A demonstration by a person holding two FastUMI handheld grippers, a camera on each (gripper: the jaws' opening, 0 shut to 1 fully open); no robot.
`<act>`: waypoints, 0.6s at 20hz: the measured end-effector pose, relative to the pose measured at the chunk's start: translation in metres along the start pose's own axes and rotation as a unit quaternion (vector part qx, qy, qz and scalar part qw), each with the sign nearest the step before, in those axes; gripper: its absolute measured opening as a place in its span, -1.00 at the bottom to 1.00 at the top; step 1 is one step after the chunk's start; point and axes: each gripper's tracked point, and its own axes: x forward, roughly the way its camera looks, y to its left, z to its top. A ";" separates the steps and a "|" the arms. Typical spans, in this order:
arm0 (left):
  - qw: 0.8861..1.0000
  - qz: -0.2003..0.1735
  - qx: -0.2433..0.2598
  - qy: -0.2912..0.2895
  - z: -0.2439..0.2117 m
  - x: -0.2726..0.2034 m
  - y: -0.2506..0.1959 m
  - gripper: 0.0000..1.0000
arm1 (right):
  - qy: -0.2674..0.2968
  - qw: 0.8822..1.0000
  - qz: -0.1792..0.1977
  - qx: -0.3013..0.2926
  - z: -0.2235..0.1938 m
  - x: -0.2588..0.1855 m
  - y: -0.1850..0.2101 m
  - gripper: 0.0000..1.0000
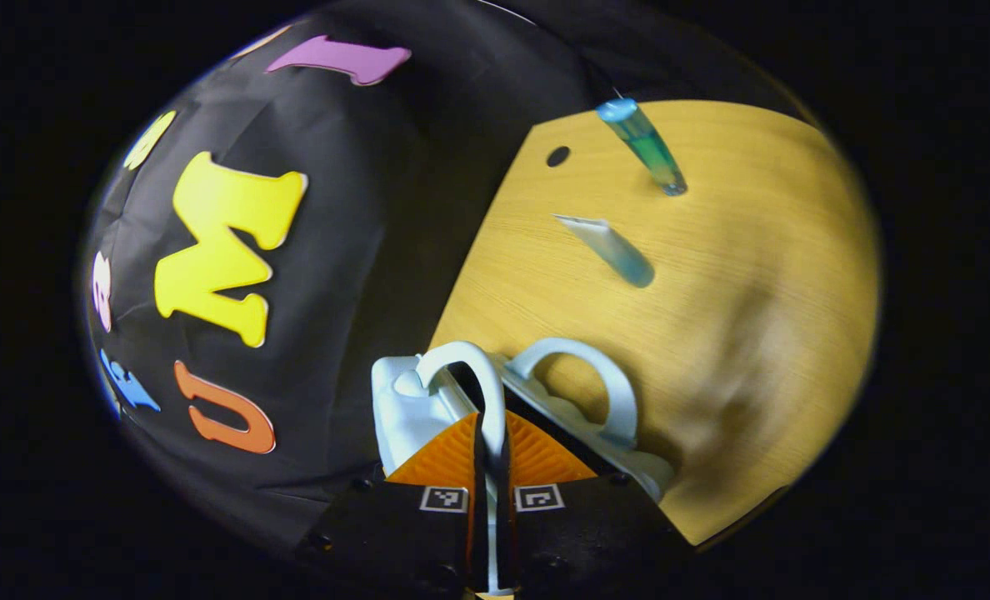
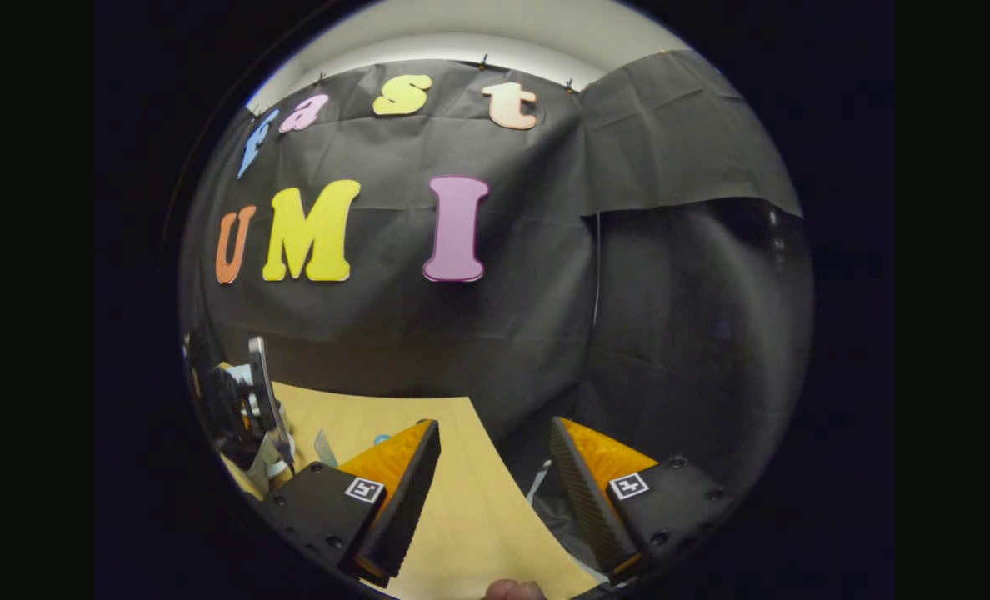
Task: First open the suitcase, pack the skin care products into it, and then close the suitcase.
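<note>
Left gripper view counts: two skin care tubes on the bench [image 1: 753, 275], blue-capped tube [image 1: 643, 147] at 12 o'clock, pale tube [image 1: 610, 247] just below it. One white suitcase [image 1: 412, 408] at 6 o'clock, with two loop handles [image 1: 582, 375]. One bench.

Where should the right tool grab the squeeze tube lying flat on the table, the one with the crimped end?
Take the squeeze tube across its round body, near the middle, coming from above with the fingers straddling its long axis. It lies flat on the table, and the crimped end tapers thin, which would likely slip.
</note>
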 end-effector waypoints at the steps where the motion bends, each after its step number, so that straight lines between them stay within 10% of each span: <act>1: 1.000 0.017 -0.017 -0.010 -0.006 -0.008 0.021 -0.90 | -0.003 1.000 0.008 -0.004 0.005 -0.001 0.009 0.58; 12: 0.939 0.148 -0.283 -0.124 -0.165 -0.047 0.198 -0.92 | -0.016 0.993 0.105 -0.052 0.042 -0.008 0.133 0.58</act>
